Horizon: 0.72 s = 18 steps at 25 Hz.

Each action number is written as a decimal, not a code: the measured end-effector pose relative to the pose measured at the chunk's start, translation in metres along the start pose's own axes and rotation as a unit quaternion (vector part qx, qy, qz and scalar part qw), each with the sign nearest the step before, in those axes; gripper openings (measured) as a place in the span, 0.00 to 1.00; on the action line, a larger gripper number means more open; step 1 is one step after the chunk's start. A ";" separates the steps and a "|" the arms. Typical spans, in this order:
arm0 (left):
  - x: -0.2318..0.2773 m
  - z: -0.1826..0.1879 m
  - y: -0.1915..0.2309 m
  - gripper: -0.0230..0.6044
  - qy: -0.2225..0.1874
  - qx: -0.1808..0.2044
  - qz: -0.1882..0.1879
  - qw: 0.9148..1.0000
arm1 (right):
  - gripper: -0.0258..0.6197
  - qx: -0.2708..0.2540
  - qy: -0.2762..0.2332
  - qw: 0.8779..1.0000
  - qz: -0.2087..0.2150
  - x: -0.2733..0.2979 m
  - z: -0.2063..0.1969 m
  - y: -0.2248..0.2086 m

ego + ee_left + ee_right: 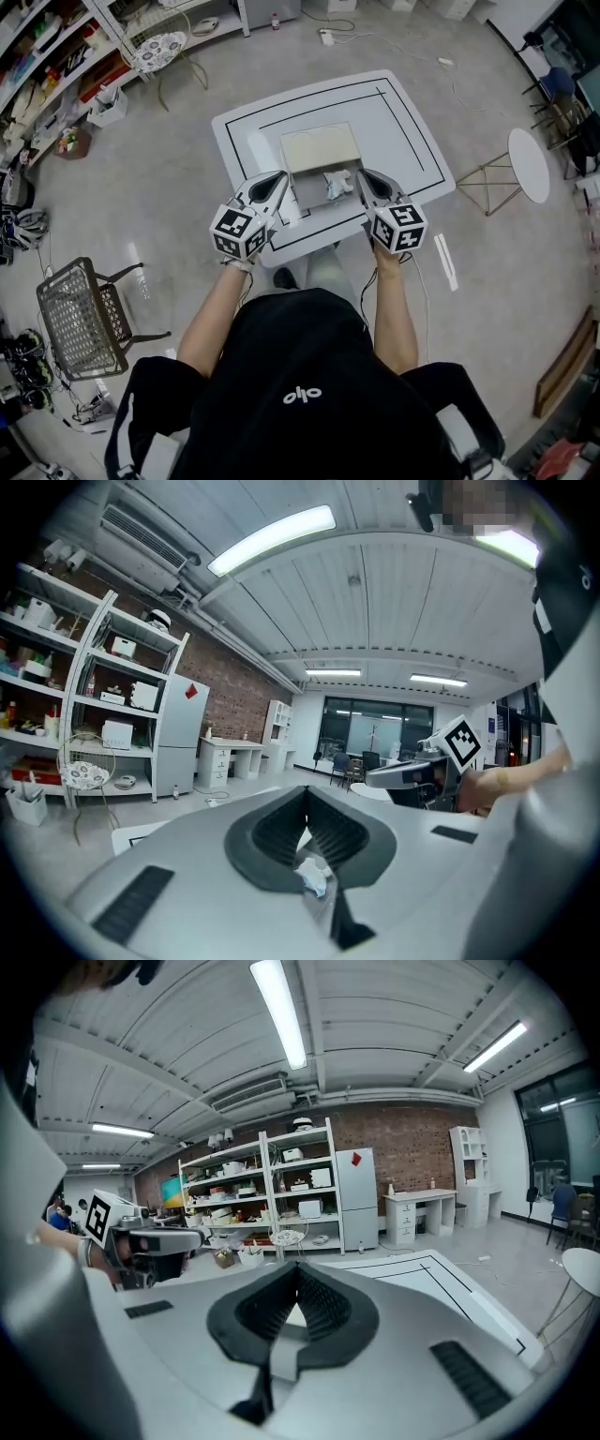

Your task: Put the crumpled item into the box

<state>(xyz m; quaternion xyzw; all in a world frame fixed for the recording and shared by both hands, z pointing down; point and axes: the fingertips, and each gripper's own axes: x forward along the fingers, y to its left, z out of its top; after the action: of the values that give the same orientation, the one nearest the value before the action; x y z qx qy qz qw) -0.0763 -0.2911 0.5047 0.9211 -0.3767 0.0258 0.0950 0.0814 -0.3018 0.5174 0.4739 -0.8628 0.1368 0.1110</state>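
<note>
Left tongs (281, 178) are closed, tips meeting, with nothing pinched between them. In the left gripper view the same tongs (306, 799) show the crumpled item (314, 877) through the gap lower down, beyond the jaws and not held by them. Right tongs (361, 178) are closed too, and the right gripper view (298, 1274) shows nothing gripped.

On the white table (403, 122) stands an open box (320, 150), its pale lid tipped back. The crumpled item (336, 185) lies inside it, between the two tongs.

The placing step looks finished. If anything remains, it is probably drawing both tongs clear of the box without knocking it.
</note>
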 end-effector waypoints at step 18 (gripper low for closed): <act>-0.007 0.003 0.000 0.05 -0.001 0.002 -0.001 1.000 | 0.05 -0.009 0.001 1.000 -0.009 -0.009 0.001 0.002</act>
<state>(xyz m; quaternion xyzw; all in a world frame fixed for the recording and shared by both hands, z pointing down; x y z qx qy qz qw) -0.0816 -0.2868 0.5013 0.9217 -0.3758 0.0251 0.0927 0.0841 -0.2937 0.5129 0.4801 -0.8597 0.1287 0.1175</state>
